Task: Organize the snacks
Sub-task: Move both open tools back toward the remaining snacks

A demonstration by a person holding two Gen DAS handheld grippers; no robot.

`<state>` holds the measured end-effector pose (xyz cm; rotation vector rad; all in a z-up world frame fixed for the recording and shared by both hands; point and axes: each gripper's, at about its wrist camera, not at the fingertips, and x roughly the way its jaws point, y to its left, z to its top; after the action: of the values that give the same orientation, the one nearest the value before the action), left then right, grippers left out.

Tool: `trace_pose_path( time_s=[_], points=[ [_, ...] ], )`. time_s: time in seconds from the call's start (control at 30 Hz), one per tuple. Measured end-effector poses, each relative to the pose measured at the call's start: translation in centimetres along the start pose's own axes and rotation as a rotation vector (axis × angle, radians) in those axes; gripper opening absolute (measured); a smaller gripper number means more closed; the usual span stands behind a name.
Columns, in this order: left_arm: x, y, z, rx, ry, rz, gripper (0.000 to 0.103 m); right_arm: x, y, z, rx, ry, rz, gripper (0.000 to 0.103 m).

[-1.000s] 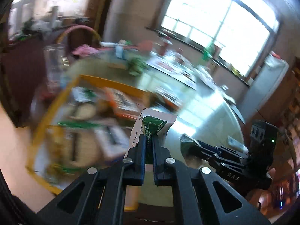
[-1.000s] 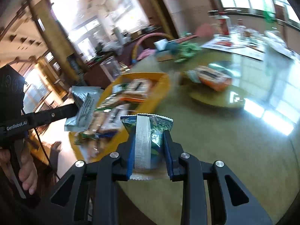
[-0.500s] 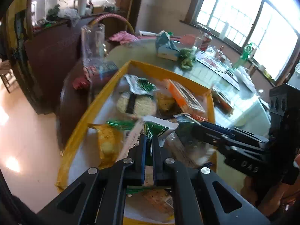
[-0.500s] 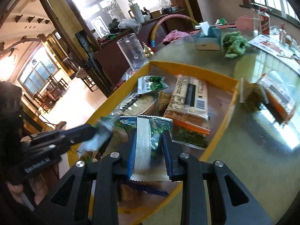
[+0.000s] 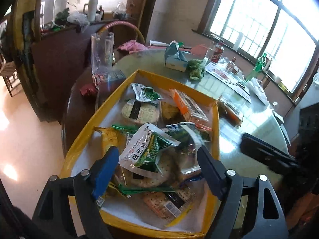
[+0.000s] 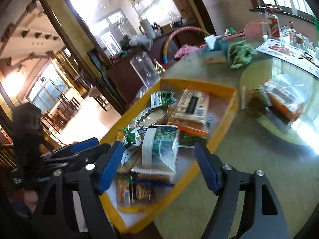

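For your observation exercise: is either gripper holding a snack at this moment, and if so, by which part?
Nothing is held. The left gripper and the right gripper are both open above the yellow tray, and the snack packets lie loose in it.

White-and-green snack packet printed 板蓝根颗粒, other labels too blurred to read

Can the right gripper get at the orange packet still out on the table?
Probably yes: the right gripper is open and empty, and the orange packet lies on bare table outside the yellow tray.
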<state>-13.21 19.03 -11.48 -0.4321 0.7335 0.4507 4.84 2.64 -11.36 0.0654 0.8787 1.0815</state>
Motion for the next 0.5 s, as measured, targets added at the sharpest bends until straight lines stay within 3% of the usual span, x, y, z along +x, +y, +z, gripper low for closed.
trace_pose_path(
  time_s=[0.1,0.2,0.43,0.5],
  points=[
    [-1.3,-1.9,-0.5,0.037,-0.062,0.033,0.081,-2.7,-1.4,-0.7,0.011,-0.025,-0.025,0.084],
    [-2.1,-4.3,-1.3,0.108,-0.122,0.07,0.081,-4.7,-3.4,-2.0,0.017,-0.038,-0.159,0.085],
    [-1.6,-8.4,-4.0,0.215,-0.096,0.14,0.082,-5.9,-6.6,-6.6,0.057,0.038,-0.342,0.085],
    [-1.9,-8.9,-4.8,0.214,-0.123,0.174,0.082,-6.1,-6.8,-8.0,0.077,0.047,-0.341,0.086]
  ],
)
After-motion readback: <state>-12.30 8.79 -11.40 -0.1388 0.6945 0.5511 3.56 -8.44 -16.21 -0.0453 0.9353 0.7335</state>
